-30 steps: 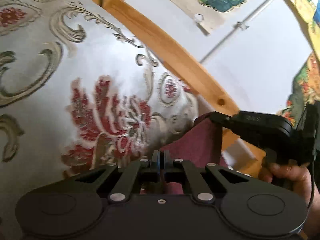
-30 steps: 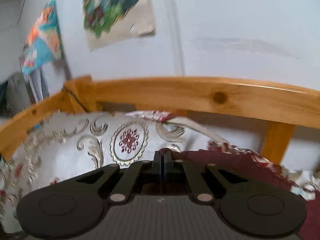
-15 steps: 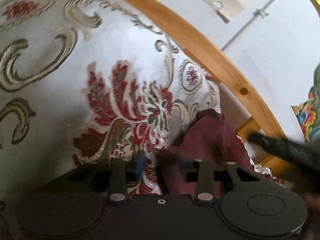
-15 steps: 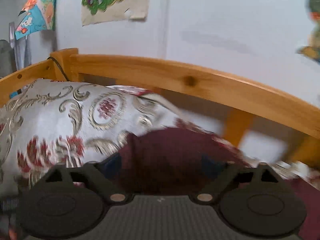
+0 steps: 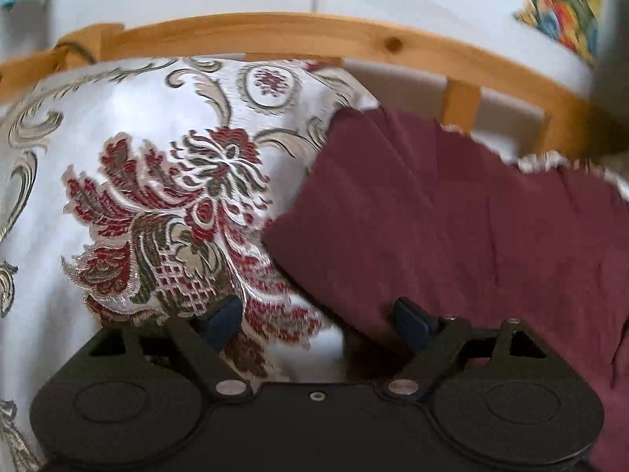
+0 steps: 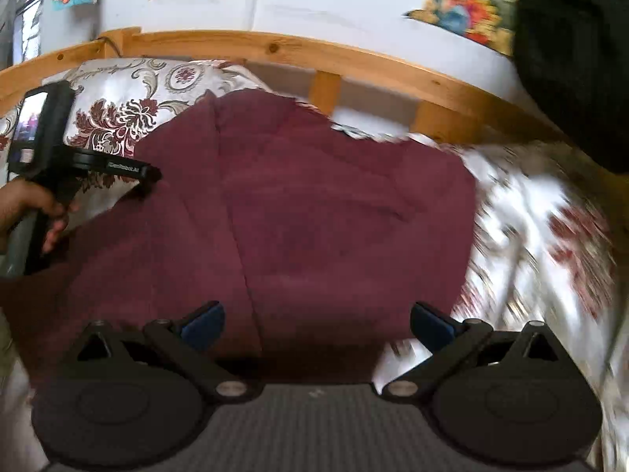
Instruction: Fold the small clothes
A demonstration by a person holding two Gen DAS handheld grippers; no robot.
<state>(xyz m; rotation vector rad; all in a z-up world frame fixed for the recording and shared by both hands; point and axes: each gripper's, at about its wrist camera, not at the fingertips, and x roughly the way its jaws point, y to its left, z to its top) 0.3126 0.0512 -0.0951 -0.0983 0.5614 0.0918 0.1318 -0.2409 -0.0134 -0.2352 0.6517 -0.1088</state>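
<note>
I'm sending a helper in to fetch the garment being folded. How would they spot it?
Find the bed with the pine rail against the white wall. On its white bedspread, patterned with red flowers, lies the maroon cloth, spread flat. It is the only plain, dark, unpatterned fabric there.

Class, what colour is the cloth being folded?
The cloth is plain dark maroon; the right wrist view shows it best.

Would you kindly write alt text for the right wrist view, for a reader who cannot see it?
A maroon garment lies spread on a floral bedspread, with the right gripper open above its near edge, jaws opening and gripping nothing. At left, a hand holds the left gripper at the cloth's edge; a wooden bed rail runs behind.
</note>
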